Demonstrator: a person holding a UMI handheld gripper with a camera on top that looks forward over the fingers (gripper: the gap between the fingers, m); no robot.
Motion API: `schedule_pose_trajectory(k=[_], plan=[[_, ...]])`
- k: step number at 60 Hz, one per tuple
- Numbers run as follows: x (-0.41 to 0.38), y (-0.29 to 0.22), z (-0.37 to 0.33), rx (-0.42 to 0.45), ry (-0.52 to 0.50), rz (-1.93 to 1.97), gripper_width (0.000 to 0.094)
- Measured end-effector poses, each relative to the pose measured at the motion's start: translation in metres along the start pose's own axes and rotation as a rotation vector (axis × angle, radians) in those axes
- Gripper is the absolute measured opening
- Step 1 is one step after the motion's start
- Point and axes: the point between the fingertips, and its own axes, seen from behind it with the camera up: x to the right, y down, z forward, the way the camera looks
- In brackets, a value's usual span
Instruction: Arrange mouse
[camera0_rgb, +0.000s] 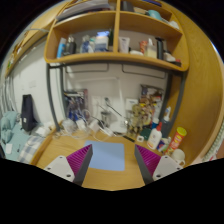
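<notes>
My gripper (112, 165) is open above a wooden desk (110, 180), its two fingers with magenta pads (80, 158) set wide apart and holding nothing. A light blue-grey mouse mat (110, 155) lies flat on the desk between the fingers and just ahead of them. No mouse shows in this view.
Clutter lines the back of the desk: bottles and small items (160, 135) beyond the right finger, figurines and boxes (105, 120) in the middle. Wooden shelves (115, 45) with books hang on the wall above. A chair with cloth (20, 125) stands at the left.
</notes>
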Motion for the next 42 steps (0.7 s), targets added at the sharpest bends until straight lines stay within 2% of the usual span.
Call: schedule_pose_trajectory(k=[12,19,33,42], plan=[[0.076,0.085,0.046,-0.111,0.16,0.03,0.0849],[0.109,0.125,0.08,-0.17,0.204,0.029,0.0847],[0.152,0.175,0.168,-0.263,0.191,0.045,0.0849],[0.176,0.174,0.229,-0.285,0.17,0.028,0.0849]])
